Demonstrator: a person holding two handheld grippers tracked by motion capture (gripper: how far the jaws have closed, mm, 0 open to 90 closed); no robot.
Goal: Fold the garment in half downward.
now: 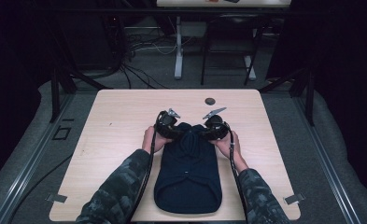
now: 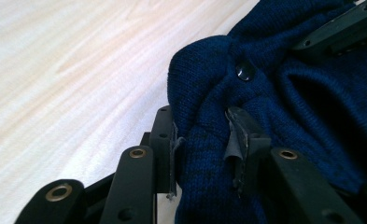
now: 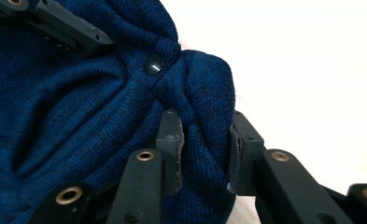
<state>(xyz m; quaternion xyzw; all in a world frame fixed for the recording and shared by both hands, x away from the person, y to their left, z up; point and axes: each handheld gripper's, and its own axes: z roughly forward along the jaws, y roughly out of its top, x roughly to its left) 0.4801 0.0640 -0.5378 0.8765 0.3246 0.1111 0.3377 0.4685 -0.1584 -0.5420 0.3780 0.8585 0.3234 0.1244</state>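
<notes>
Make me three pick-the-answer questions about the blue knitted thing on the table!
1. Where does the dark round spot sit?
A. on the table beyond the grippers
B. on a sleeve
C. on the floor

2. What colour is the knitted garment?
A. red
B. dark blue
C. yellow

3. What are the left gripper and right gripper doing?
A. both hang open above the table
B. both are shut on the knit
C. one lies on the floor

Answers: 1 A, the high view shows it on the wood past both grippers. 2 B, every view shows navy knit. 3 B, each gripper view shows a fold of fabric pinched between its jaws.
</notes>
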